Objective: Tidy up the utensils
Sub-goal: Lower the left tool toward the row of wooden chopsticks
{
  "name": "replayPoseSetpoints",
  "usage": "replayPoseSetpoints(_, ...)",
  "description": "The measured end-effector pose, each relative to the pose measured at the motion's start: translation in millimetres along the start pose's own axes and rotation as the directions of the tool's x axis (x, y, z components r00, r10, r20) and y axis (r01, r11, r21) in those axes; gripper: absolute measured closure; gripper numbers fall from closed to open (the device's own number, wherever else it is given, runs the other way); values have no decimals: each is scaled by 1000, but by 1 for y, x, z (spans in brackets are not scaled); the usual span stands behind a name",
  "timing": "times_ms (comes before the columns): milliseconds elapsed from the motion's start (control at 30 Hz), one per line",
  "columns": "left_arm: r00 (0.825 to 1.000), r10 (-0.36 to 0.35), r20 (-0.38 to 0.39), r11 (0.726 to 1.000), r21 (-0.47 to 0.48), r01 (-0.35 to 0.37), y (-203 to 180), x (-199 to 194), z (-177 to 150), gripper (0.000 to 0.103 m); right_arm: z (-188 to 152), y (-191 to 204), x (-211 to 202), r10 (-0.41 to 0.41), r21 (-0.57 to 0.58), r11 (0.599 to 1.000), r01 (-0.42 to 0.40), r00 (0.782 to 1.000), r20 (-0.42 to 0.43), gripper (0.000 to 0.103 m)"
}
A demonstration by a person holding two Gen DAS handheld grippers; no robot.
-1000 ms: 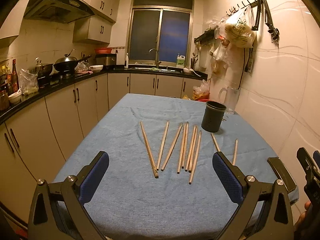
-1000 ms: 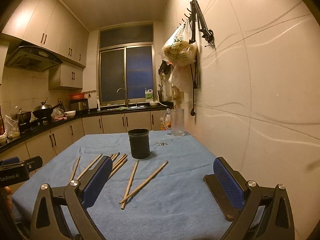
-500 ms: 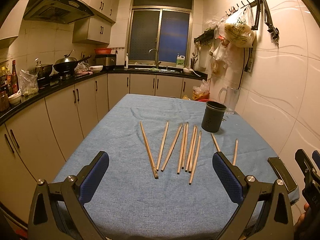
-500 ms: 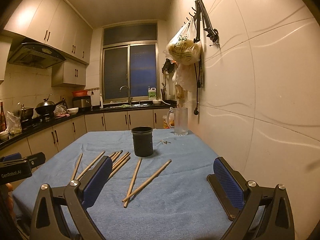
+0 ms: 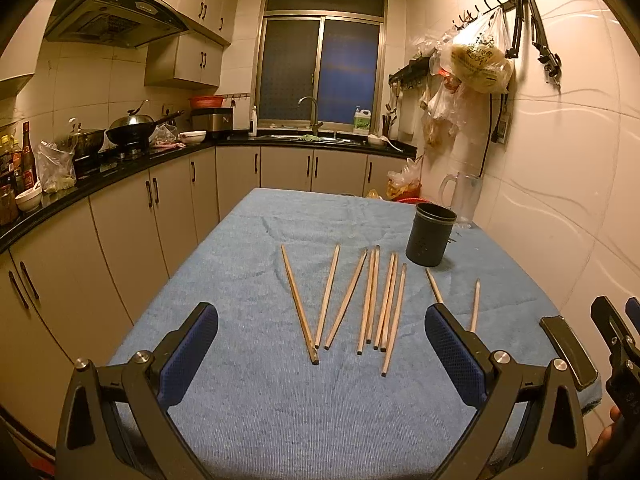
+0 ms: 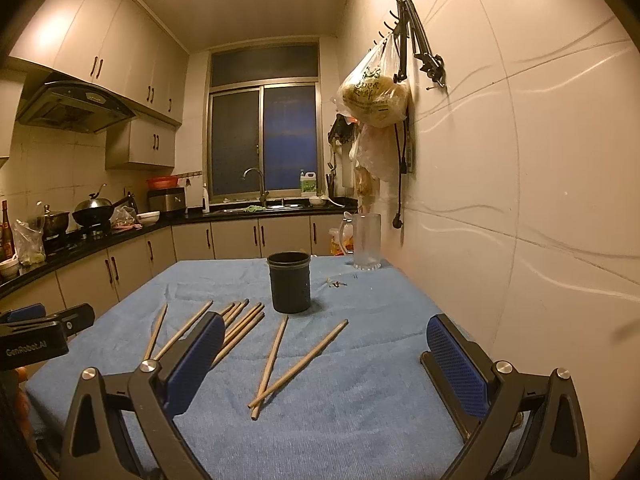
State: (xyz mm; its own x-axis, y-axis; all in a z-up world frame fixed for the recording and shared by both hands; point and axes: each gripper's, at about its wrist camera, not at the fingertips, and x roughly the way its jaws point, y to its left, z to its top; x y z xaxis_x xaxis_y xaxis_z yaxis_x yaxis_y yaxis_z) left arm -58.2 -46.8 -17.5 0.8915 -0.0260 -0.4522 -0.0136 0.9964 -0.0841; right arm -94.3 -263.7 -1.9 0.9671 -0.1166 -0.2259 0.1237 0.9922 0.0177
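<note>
Holding both tools low over the near edge of the blue cloth [image 5: 248, 400], we keep the left gripper [image 5: 320, 354] spread wide and empty, and the right gripper [image 6: 320, 364] likewise wide with nothing between its pads. Just ahead of our right fingers lie the two crossed chopsticks [image 6: 294, 364], long axes running away from us toward the holder, so we judge the right hand the nearer one for them. Ahead of the left fingers the fanned chopsticks [image 5: 360, 300] also point lengthwise away, near ends closest. Beyond them stands the black holder [image 6: 289, 282], upright and, as far as we can tell, empty. Reading what writing we can: "GenRobot.AI" on the left tool's side in the right view; the hanging bag's [image 6: 374, 98] print is illegible.
</note>
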Motion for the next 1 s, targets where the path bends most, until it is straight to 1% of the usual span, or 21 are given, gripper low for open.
replayPoseSetpoints(233,1000,-1,-1,1000,0,1,0,0,0,0,4,3,7,-2,-7,1000,2,1000,0,1)
replayPoseSetpoints(567,1000,0,5,1000,-4,0,2,7,9,0,5,5,8,-5,-6,1000,5,1000,4,1)
replayPoseSetpoints(1000,1000,1,7,1000,-5,-1,2,10,6,0,4,5,12,-10,-8,1000,10,1000,-7,1)
